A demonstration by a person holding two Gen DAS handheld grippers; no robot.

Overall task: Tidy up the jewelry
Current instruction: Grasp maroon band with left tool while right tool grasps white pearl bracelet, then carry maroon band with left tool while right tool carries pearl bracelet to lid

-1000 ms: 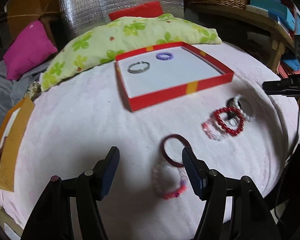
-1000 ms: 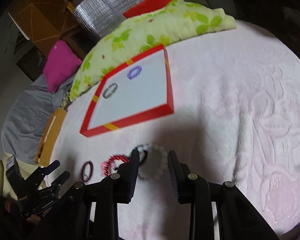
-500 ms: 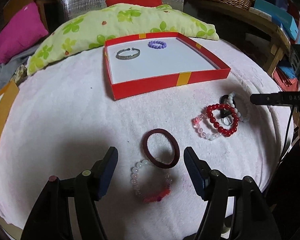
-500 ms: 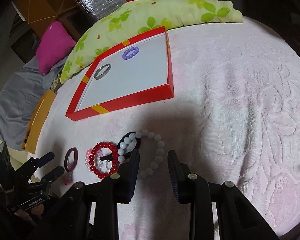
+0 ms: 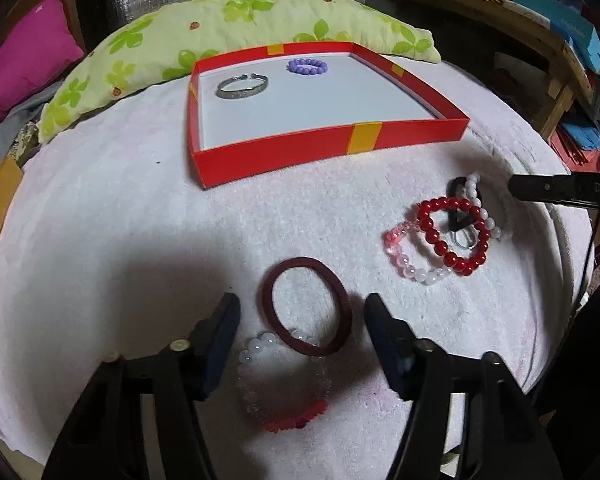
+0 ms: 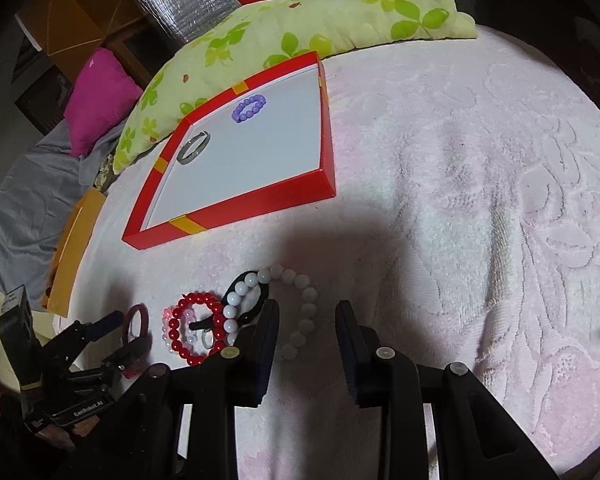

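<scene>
While you are lowering your left gripper (image 5: 300, 320) over the pink blanket (image 5: 100, 240), its fingers (image 5: 224, 332) are standing apart on either side of the maroon hair tie (image 5: 306, 312) and the pale beaded bracelet (image 5: 284, 384) beneath it, having just been closing a little without touching either. Your right gripper (image 6: 307, 332) is hovering with its fingers (image 6: 266, 344) narrowly parted and gripping nothing; the white bead bracelet (image 6: 300, 312) is lying just ahead of them. Beside it, the red bead bracelet (image 6: 198, 330) is sitting tangled with a black hair tie (image 6: 252, 300) and a pink bead bracelet (image 5: 410, 264). Farther back, the red box (image 5: 328, 148) is holding a silver bangle (image 5: 242, 87) and a purple bead bracelet (image 5: 306, 67), well apart, before a green floral pillow (image 5: 228, 28).
</scene>
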